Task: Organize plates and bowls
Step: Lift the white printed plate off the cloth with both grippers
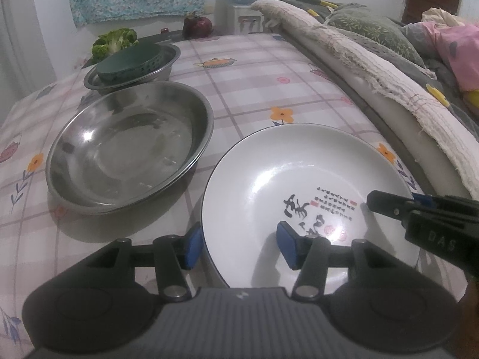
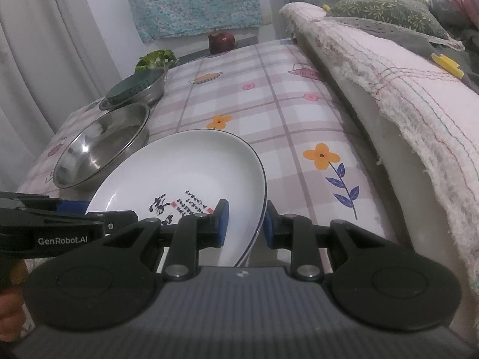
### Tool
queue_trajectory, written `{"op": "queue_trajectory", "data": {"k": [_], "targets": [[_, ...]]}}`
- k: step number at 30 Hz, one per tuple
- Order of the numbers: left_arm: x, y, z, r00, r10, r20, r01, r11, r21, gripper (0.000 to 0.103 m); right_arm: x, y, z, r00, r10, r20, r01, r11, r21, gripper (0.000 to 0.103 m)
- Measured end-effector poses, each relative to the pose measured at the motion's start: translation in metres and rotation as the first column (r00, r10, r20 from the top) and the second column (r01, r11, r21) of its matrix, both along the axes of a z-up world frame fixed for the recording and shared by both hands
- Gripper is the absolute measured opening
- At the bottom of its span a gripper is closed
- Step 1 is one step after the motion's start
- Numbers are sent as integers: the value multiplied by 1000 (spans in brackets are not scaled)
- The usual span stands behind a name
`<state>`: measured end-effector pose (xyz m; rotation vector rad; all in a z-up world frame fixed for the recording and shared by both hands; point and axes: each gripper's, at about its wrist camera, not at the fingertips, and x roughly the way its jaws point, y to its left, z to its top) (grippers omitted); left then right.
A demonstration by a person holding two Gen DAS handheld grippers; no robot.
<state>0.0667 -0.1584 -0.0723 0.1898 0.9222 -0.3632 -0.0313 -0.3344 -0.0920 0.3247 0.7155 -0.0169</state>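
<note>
You had both claws at the white plate [image 1: 287,179], which sat on the bench [image 1: 239,68] nearest you, beside the big steel bowl [image 1: 128,146]. Your left claw [image 1: 236,245] was spread wide, one blue pad outside the near-left rim and the other over the inside of the plate, gripping nothing as far as the view showed. Your right claw [image 2: 247,224] straddled the plate's right rim with a pad on either side; the gap looked narrow, but I could not tell whether the pads were already pressing the rim. From the right wrist view a second blue-lined rim showed beneath, so this may have been a stack of two plates.

As for progress, little looked sorted. The steel bowl stood alone and empty, just in front of a smaller steel bowl [image 1: 161,65] holding a dark green strainer [image 1: 128,62]. Broccoli [image 1: 113,40] and a red onion [image 1: 197,25] lay at the far end. I judge the plate's lift not yet made, and the stacking or grouping of bowls and plates remained to be done.
</note>
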Motion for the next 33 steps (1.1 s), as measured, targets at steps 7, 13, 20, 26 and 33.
{"op": "queue_trajectory", "data": {"k": [7,13,20,26,33], "targets": [[-2,-1,1,1000,-5,1,5,1000,0,53,-1,-3,2,1000,-7,1,7,1000,4,24],[-4,-3,0,1000,-17,15,17,1000,6,53,-1,-6,-1,1000,-12,-1,12,1000,11,24],[-4,-4,-3,999,-32,18,32,999,14,55,-2,-6,-4,1000,-14,9,14,1000,12,24],[0,2,-5,999,-35,-6,35,999,-33,56,-1,-9,-5,1000,-15,0,15,999,49,24],[5,10,-9,999,-43,-32,40,994,-106,58,0,-16,-7,1000,-12,-7,13,994,105,24]]}}
